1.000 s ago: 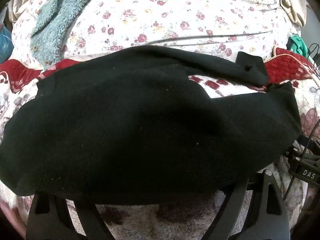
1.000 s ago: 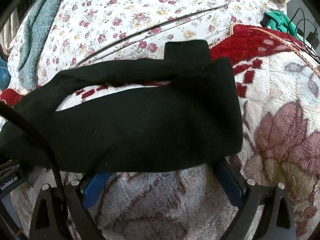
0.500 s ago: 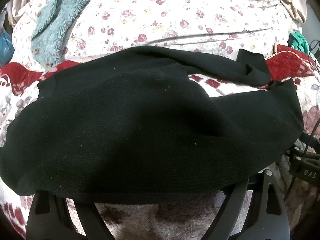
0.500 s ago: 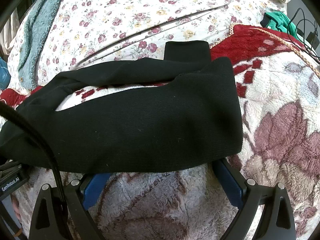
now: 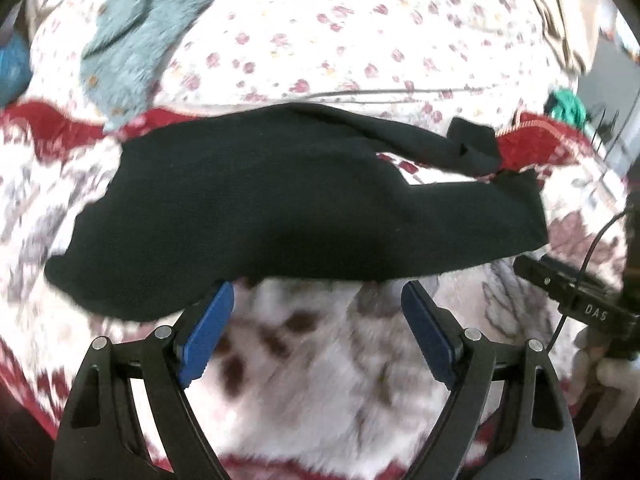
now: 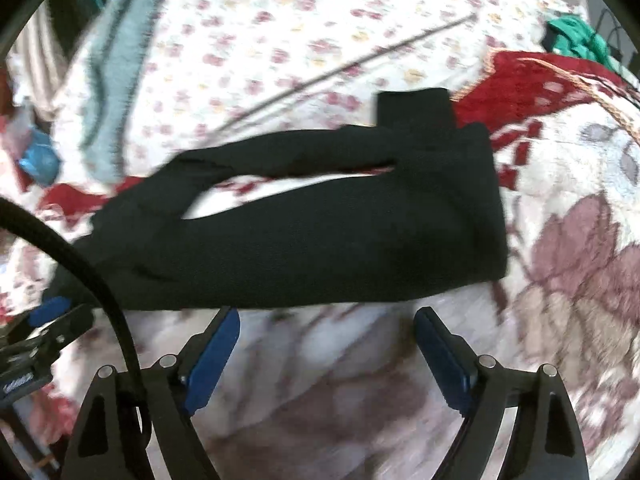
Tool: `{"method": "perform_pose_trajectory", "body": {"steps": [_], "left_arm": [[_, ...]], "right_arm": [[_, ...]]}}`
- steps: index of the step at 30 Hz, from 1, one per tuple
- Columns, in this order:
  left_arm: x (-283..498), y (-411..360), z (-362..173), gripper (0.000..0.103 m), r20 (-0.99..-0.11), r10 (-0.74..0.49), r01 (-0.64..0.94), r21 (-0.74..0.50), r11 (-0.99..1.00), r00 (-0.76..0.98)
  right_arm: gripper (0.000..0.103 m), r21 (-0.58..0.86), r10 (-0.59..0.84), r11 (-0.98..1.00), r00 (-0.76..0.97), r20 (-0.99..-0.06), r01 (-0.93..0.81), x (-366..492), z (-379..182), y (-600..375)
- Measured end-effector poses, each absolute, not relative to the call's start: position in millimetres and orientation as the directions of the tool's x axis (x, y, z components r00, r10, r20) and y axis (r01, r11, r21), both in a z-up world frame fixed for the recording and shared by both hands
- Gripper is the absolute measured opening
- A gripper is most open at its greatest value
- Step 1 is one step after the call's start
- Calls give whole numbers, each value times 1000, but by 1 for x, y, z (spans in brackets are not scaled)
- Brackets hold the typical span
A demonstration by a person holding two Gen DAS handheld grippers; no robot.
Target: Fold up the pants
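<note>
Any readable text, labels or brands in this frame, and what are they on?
"DAS": white letters on the black body of the right hand-held gripper, seen at the right edge of the left wrist view.
Pale lettering on the left hand-held gripper's body, at the left edge of the right wrist view: too blurred to read.
Nothing legible on the pants or the bedding.

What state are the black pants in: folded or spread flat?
Spread, not folded: the pants lie lengthwise on the blanket, two legs apart with blanket showing between.
</note>
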State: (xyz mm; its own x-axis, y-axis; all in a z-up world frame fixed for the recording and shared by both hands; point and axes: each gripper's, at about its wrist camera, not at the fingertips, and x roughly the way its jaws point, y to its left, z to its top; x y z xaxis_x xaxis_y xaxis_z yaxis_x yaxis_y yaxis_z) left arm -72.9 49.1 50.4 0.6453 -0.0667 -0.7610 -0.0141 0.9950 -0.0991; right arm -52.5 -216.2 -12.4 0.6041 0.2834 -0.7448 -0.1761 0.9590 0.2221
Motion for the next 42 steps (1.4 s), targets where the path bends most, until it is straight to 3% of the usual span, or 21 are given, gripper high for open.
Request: {"method": "perform_pose_trajectory", "body": {"steps": [5, 11, 18, 27, 30, 31, 32, 34, 35, 39, 42], "left_arm": [[-96, 103, 50, 87, -739, -41, -153, -193, 969, 672], [-107, 155, 26, 87, -736, -107, -277, -380, 883, 669], [-85, 179, 23, 87, -698, -174, -311, -509, 803, 694], [-49, 179, 20, 87, -694, -115, -374, -511, 774, 710], [-51, 176, 20, 87, -692, -102, -386, -512, 768, 715], [-51, 173, 21, 84, -692, -113, -370, -509, 777, 713], [-52, 170, 21, 67, -694, -129, -351, -505, 789, 708], [-50, 163, 20, 46, -723, -126, -338, -460, 821, 679], [-48, 161, 19, 37, -730, -113, -333, -436, 836, 674], [-43, 166, 19, 15, -750, -108, -338, -416, 844, 652], [-42, 169, 27, 13, -754, -112, -328, -408, 852, 647]], "right_arm": [[88, 366, 423, 903, 621, -660, -227, -68, -5, -211], [88, 399, 442, 894, 538, -718, -201, -60, -16, -206], [88, 505, 498, 849, 557, -665, -157, -42, -26, -220], [88, 546, 505, 827, 605, -616, -134, -15, -31, -221], [74, 531, 468, 840, 640, -609, -109, -9, -34, -220], [59, 529, 457, 843, 644, -613, -96, -6, -36, -221], [40, 544, 466, 834, 642, -609, -90, -5, -37, -223], [25, 561, 477, 824, 634, -608, -82, -2, -41, -228], [22, 565, 477, 821, 634, -609, -76, -2, -42, -230], [12, 543, 475, 834, 628, -616, -98, -7, -36, -226], [9, 507, 461, 853, 630, -625, -122, -13, -29, -220]]}}
